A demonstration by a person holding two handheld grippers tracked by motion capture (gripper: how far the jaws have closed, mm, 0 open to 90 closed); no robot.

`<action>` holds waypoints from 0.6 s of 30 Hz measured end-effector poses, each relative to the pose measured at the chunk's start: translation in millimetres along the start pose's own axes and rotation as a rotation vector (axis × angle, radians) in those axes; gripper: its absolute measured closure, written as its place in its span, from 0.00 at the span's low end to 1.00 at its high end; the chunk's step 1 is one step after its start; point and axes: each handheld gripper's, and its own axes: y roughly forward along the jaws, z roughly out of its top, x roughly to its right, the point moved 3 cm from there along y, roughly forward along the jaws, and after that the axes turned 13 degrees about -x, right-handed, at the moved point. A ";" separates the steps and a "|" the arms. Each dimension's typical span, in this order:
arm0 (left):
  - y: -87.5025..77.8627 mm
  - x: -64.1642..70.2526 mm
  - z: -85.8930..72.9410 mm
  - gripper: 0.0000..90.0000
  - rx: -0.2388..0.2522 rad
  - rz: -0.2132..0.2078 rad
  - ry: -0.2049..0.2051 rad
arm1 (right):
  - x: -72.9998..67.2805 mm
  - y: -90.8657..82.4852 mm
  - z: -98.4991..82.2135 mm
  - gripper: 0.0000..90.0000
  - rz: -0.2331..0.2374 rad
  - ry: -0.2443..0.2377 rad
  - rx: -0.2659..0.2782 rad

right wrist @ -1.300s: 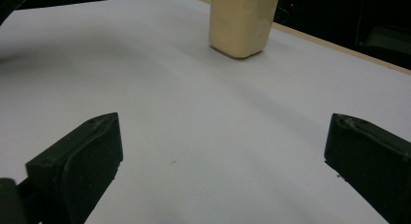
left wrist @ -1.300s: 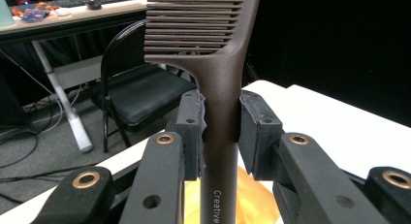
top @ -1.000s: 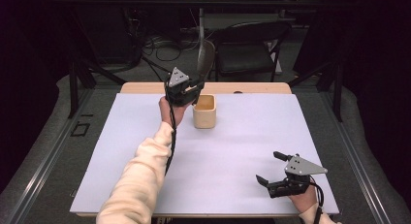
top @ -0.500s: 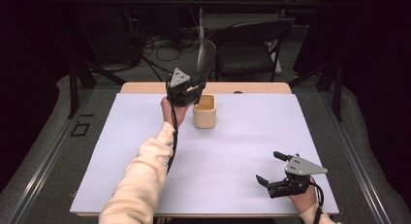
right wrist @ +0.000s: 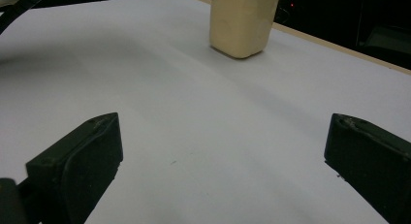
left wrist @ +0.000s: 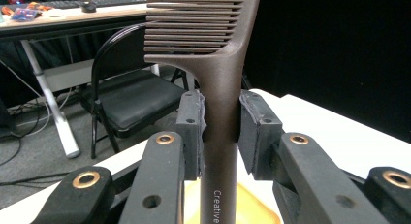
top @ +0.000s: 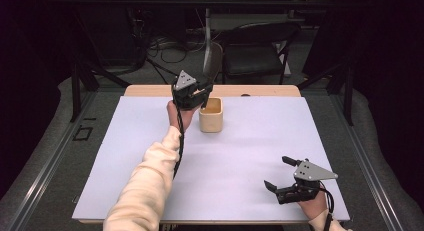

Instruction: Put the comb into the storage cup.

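At the far middle of the white tabletop [top: 150,156], the left gripper [top: 196,92] is clamping a dark brown comb [left wrist: 220,88] by its handle, the two black pads pressing on either side of the shaft. The comb is standing upright, its teeth at the top rising above the gripper in the high view, and its lower end is pointing down over the open mouth of a small tan cup [top: 211,115]. Whether the handle tip is touching the cup is hard to tell; in the left gripper view a yellowish patch of the cup is showing just under the handle. The cup is sitting upright on the tabletop, just beside the left hand.

Near the front right corner of the tabletop, well apart from the cup, the right gripper [top: 281,175] is resting low with its jaws spread wide and nothing between them. In the right gripper view the cup is standing farther off, beyond the gap between the jaws.
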 end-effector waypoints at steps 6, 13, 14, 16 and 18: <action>1.7 -0.1 -1.1 0.81 -0.001 -0.006 -0.003 | 0.0 -0.2 0.0 0.00 0.000 0.000 -0.001; 3.4 -0.2 -2.5 0.80 -0.004 -0.015 -0.012 | 0.0 -0.3 0.0 0.00 0.001 0.000 -0.001; 3.7 -0.4 -2.6 0.80 -0.004 -0.013 -0.009 | 0.0 -0.2 0.0 0.00 0.001 0.000 -0.002; 4.6 -0.3 -3.6 0.80 -0.006 -0.014 -0.015 | -0.1 -0.1 -0.1 0.00 0.001 0.000 -0.002; 5.1 -0.6 -4.2 0.80 -0.006 -0.018 -0.012 | 0.0 -0.3 0.0 0.00 0.001 0.000 -0.002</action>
